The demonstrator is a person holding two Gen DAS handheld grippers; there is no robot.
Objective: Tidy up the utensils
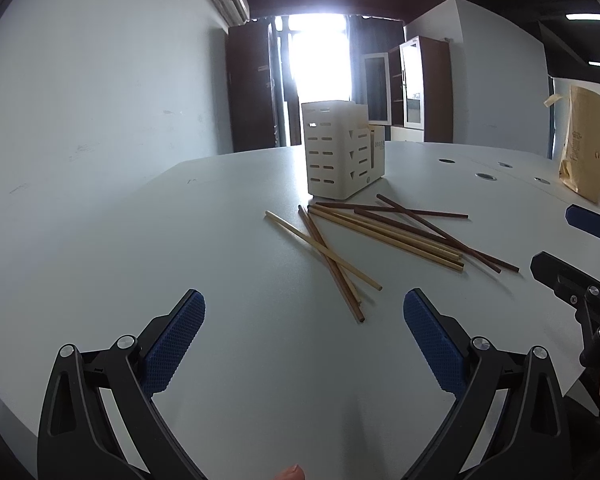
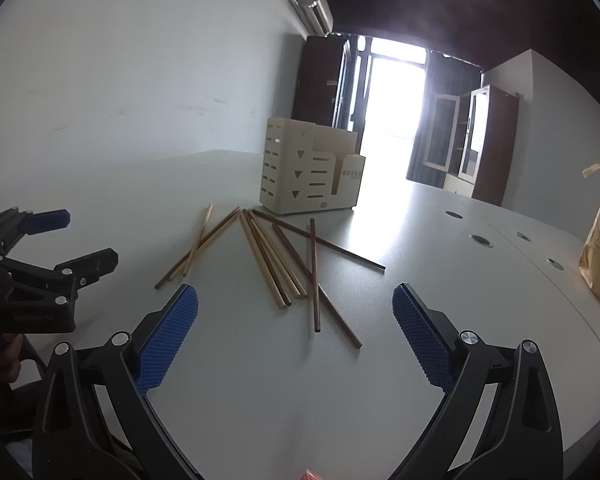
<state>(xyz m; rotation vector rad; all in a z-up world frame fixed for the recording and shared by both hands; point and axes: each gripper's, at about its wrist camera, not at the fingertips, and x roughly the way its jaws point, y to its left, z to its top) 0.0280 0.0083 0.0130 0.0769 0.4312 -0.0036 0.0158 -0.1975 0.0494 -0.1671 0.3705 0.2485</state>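
Left hand-held gripper [image 1: 304,328]: wide, empty. Right hand-held gripper [image 2: 296,320]: wide, empty. Chopsticks [image 2: 276,264]: loose, crossed, on desk [image 2: 260,380] just ahead of both. Holder [image 2: 308,172]: beyond pile. Risk: overlapping sticks, thin and round; prob. roll or grab two at once.

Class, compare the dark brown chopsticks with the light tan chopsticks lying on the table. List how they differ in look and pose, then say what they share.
Colour: the dark brown chopsticks are reddish-brown; the light tan chopsticks are pale wood.
Pose: several tan ones lie bunched almost parallel; the dark ones are more splayed and cross each other.
Shared: all lie flat on the white table in front of the cream utensil holder, none inside it, and neither open gripper touches them.
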